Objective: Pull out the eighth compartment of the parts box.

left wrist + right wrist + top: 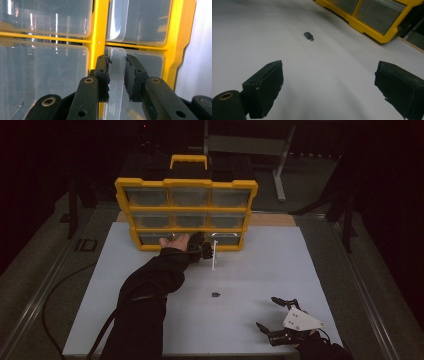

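**Left fingers clamp a clear drawer tab; right fingers spread wide over the tabletop**

The clear drawer tab (117,75) sits pinched between the left gripper's (117,75) two black fingers (102,75), both pads pressed against its flat faces. It belongs to a transparent drawer (147,62) in the lowest visible row of the yellow organizer (186,212). Beyond the fingertips and above them, another clear tab (117,20) juts from the drawer in the row over it. To the left of the fingers a yellow upright divides this drawer from the neighbouring one (42,80); to their right runs the organizer's outer yellow frame.

In the high view the left gripper (202,249) reaches the organizer's bottom row, with a white strip (214,254) standing out just beside it, and the hand (176,242) and dark sleeve (145,305) behind it.

The right gripper (329,87) is wide open and holds nothing; its fingers (265,87) stand well apart above the white tabletop (324,65). Ahead of the left finger, well beyond its tip, lies a small black adapter (308,36) on the bare surface. Farther off, beyond the right finger, is the organizer's yellow corner (384,37). In the high view the right gripper (272,312) hovers near the tabletop's (280,265) near edge, the adapter (215,295) lying between the two grippers.
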Tool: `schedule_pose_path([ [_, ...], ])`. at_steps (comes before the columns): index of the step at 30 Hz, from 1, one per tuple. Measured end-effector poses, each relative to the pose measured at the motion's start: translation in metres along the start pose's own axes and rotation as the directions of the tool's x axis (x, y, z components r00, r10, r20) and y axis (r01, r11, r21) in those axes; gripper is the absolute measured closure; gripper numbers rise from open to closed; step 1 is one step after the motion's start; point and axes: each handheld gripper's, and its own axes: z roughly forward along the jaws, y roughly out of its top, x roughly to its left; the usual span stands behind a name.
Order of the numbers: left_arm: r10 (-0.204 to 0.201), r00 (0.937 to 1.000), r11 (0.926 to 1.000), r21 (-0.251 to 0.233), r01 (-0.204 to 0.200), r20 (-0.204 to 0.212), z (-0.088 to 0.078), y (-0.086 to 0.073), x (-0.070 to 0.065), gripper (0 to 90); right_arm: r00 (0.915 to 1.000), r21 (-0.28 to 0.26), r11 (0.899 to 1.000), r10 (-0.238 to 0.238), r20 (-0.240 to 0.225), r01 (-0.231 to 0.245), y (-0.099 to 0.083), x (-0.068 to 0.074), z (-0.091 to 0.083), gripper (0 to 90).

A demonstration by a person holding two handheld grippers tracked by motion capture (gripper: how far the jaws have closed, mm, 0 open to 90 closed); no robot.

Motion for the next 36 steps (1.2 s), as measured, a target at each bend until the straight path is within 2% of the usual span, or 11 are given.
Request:
schedule_pose_path([
  [2, 0.004, 1.0000, 1.0000, -0.001, -0.004, -0.004, 0.000, 0.000, 0.000, 73.7, 1.0000, 0.003, 1.000, -0.006, 0.000, 0.006, 0.000, 0.000, 0.000, 8.4],
  [10, 0.035, 0.9988, 0.9993, 0.015, -0.035, 0.034, -0.001, 0.002, 0.005, 74.4, 1.0000, -0.003, 1.000, 0.003, 0.004, -0.003, -0.001, -0.002, -0.001, 8.4],
  [16, 0.058, 0.9976, 0.9981, 0.019, -0.059, 0.037, -0.003, 0.003, 0.008, 74.7, 1.0000, -0.006, 1.000, 0.002, 0.002, -0.002, -0.001, -0.003, -0.002, 8.4],
  [19, 0.070, 0.9962, 0.9972, 0.023, -0.071, 0.052, -0.005, 0.003, 0.010, 75.0, 1.0000, -0.004, 1.000, 0.003, 0.001, -0.003, -0.001, -0.002, -0.002, 8.4],
  [23, 0.068, 0.9959, 0.9972, 0.026, -0.070, 0.060, -0.005, 0.003, 0.011, 74.8, 1.0000, -0.003, 1.000, 0.002, 0.002, -0.002, -0.001, -0.002, -0.002, 8.4],
  [25, 0.055, 0.9940, 0.9981, 0.022, -0.058, 0.094, -0.005, 0.003, 0.013, 74.5, 1.0000, -0.002, 1.000, 0.010, -0.001, -0.010, -0.001, -0.002, -0.002, 8.4],
  [32, 0.029, 0.9935, 0.9993, 0.020, -0.031, 0.110, -0.005, 0.003, 0.015, 74.4, 0.9999, -0.010, 1.000, 0.011, 0.000, -0.011, -0.001, -0.003, -0.002, 8.4],
  [36, 0.033, 0.9926, 0.9992, 0.020, -0.035, 0.117, -0.006, 0.003, 0.015, 74.5, 0.9999, -0.010, 1.000, 0.014, 0.001, -0.014, -0.001, -0.004, -0.002, 8.4],
])
